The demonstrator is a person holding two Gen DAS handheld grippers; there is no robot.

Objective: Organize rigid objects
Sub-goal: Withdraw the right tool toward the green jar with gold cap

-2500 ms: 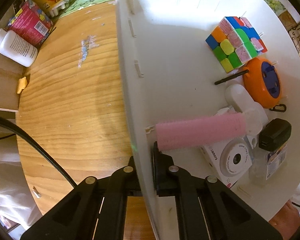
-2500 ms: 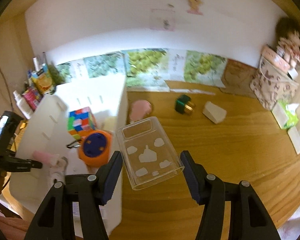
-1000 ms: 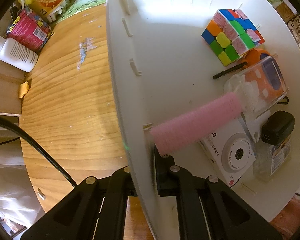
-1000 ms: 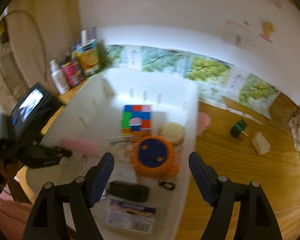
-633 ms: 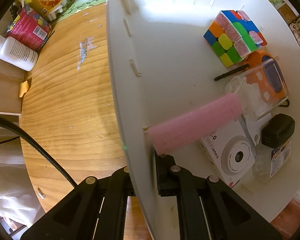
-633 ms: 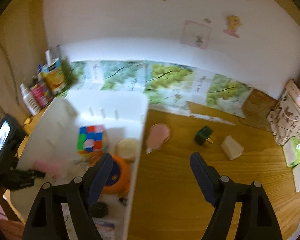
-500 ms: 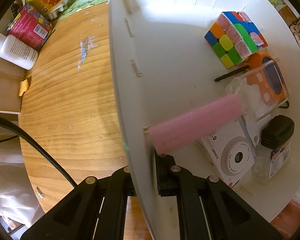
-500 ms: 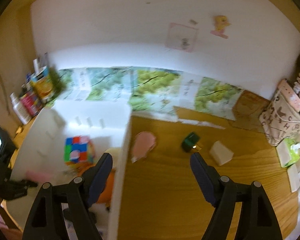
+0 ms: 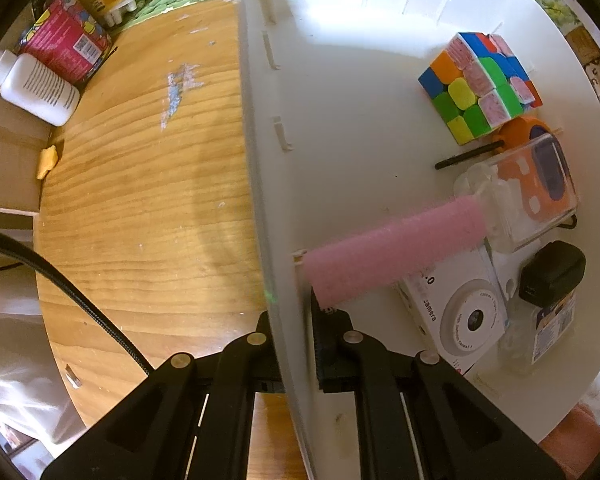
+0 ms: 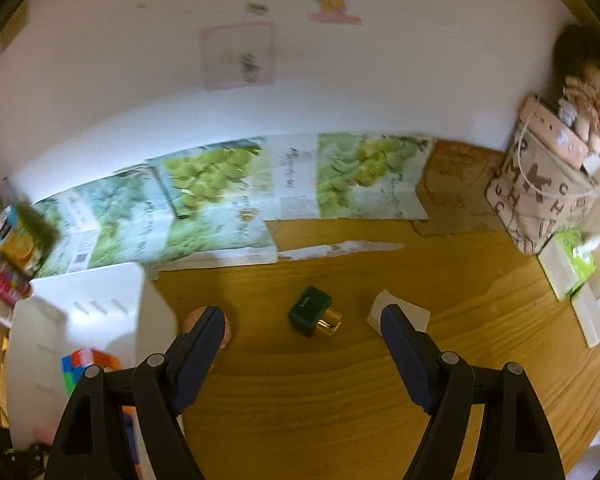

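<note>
A white bin [image 9: 340, 128] at the desk's left edge holds a colour cube [image 9: 476, 88], orange disc [image 9: 516, 132], clear box [image 9: 536, 192], pink roller [image 9: 392, 256] and camera box [image 9: 460, 312], while a green-and-gold block [image 10: 314, 312], white wedge [image 10: 404, 314] and pink piece [image 10: 226, 330] lie mid-desk.

Wooden table [image 10: 340, 420] bears white bin [image 10: 100, 312], green bottle [image 10: 312, 316] (on side).

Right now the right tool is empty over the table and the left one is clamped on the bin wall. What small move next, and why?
Probably ease the right tool forward and down over the green bottle. Its jaws stand open with nothing between them, and the bottle lies loose on the wooden table almost centred ahead. The left tool can keep gripping the white bin.
</note>
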